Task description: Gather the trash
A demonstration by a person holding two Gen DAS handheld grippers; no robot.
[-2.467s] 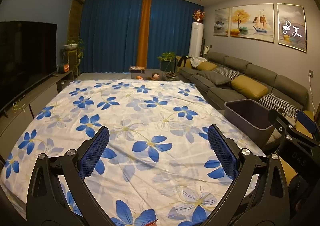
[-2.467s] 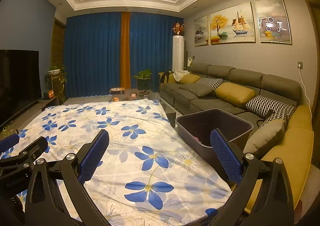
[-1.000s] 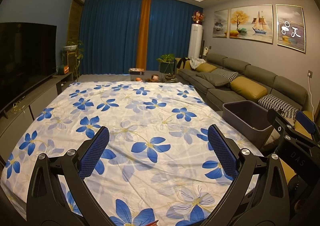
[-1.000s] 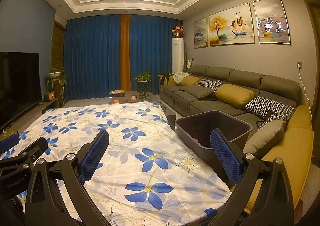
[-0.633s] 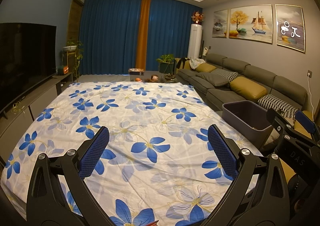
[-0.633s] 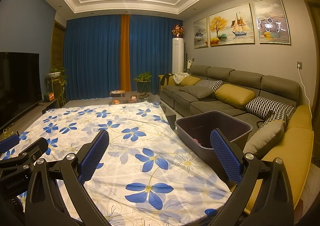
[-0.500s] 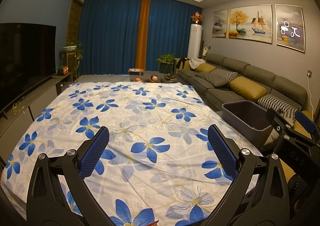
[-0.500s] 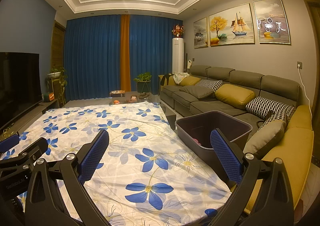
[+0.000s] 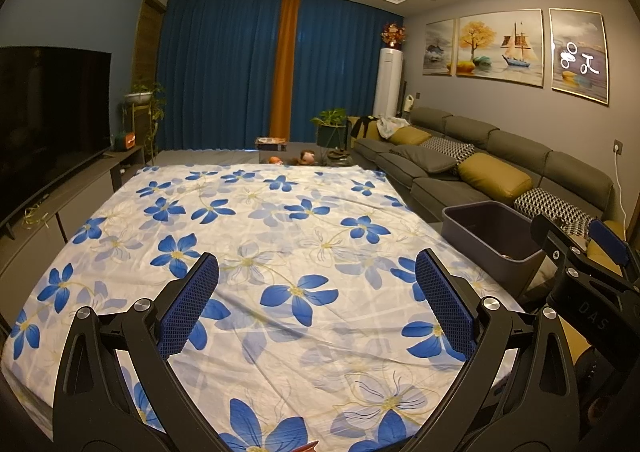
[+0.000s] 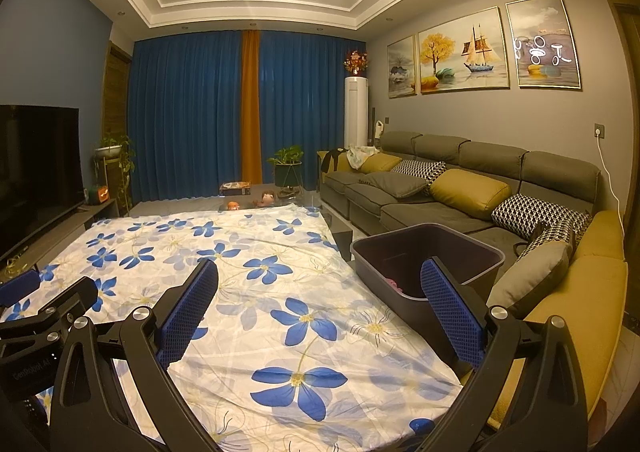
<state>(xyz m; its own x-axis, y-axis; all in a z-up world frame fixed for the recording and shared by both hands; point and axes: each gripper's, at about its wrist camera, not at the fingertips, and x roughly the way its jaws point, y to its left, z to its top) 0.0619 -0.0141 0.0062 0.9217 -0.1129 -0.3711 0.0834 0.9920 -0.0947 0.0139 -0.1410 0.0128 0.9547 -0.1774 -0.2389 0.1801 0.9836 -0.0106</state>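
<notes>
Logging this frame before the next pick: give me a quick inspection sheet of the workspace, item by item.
Surface: floral cloth spread flat over the table, lightly wrinkled; no loose trash visible on it.
Job's things: dark bin at the cloth's right edge, open top; a small pink scrap lies inside.
Clutter: small toys and a flat box beyond the cloth's far edge.
Grippers: left gripper open, holds nothing; right gripper open, holds nothing, its right finger in front of the bin.
Cables: white cable hangs from a wall socket above the sofa.
Surroundings: grey sofa with cushions on the right, TV on the left, blue curtains behind.
</notes>
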